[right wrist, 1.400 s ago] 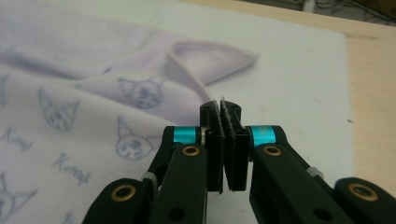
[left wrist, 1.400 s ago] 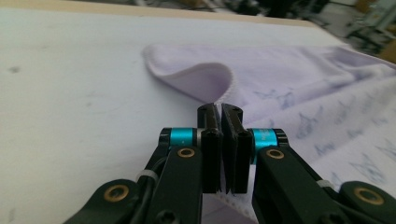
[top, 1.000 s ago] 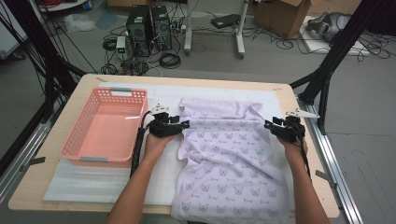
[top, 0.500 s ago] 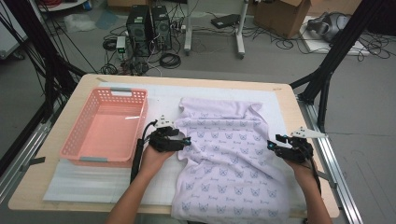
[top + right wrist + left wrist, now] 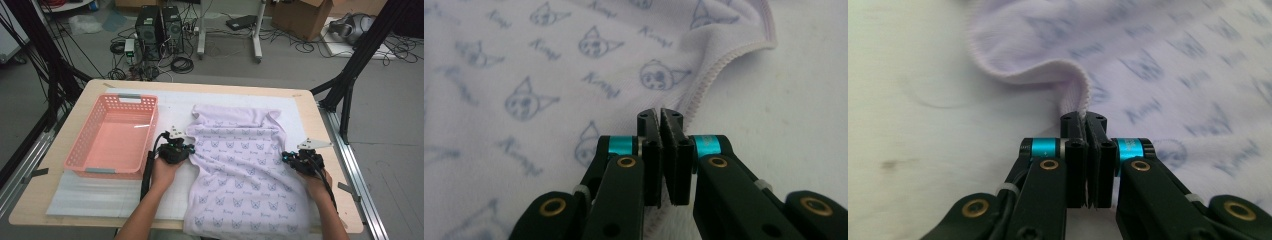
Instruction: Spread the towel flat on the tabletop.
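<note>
A pale lilac garment (image 5: 240, 165) with small blue cat prints lies spread on the white mat, its near end hanging over the table's front edge. My left gripper (image 5: 191, 150) is at its left edge. In the left gripper view the jaws have just been closing, and the left gripper (image 5: 1087, 117) now stands shut with the raised hem of the garment (image 5: 1168, 60) pinched at the tips. My right gripper (image 5: 286, 158) is at the right edge. There the jaws have also just been closing, and the right gripper (image 5: 659, 115) is shut on the stitched side hem of the garment (image 5: 549, 75).
A pink plastic basket (image 5: 80, 164) stands on the mat left of my left hand. The wooden table (image 5: 320, 125) ends close to the right of my right gripper. Black frame legs, computers and cables are on the floor beyond the table.
Both hands have slid nearer to me along the garment's sides, the right one also lower. Both pairs of jaws have gone from apart to shut on the fabric edges.
</note>
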A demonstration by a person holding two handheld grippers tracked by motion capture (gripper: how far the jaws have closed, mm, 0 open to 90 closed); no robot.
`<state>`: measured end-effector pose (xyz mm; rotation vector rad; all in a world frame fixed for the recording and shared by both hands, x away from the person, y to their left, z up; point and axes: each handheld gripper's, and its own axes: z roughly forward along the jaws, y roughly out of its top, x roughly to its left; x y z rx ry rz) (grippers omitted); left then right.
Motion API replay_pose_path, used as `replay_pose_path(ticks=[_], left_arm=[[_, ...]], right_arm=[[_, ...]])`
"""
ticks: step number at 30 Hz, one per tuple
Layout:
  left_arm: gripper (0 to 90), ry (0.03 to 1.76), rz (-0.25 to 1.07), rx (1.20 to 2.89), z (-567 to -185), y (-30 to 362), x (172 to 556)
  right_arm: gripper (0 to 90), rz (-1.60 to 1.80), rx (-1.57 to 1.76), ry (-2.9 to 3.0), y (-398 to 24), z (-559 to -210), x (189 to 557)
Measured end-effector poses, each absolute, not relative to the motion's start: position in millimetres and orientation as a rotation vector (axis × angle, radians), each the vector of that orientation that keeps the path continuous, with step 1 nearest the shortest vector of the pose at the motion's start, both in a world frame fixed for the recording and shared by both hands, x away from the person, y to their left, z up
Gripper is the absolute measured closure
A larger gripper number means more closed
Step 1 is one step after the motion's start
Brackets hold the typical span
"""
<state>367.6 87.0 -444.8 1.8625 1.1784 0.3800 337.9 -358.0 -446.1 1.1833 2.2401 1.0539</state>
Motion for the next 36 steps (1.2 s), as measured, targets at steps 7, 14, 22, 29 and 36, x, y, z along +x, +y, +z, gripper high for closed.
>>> replay_pose_path(ticks=[7,14,22,29,36], left_arm=[[87.4,1.29,0.418,1.766,-442.3,92.1,395.9],[84.8,1.286,0.398,1.711,-447.8,95.4,405.8],[45.8,1.146,0.279,1.759,-444.9,87.5,384.2],[40.6,1.096,0.253,1.813,-445.9,91.9,358.3],[40.6,1.07,0.231,1.818,-449.6,96.1,324.1]], right_arm=[[87.9,1.103,1.262,2.112,-360.9,-440.2,370.9],[85.6,1.066,1.31,2.056,-356.2,-443.9,389.5],[56.6,1.135,1.33,2.081,-362.0,-438.9,373.6],[51.5,1.178,1.266,2.131,-364.1,-435.8,344.3],[53.0,1.188,1.218,2.154,-361.7,-444.2,303.3]])
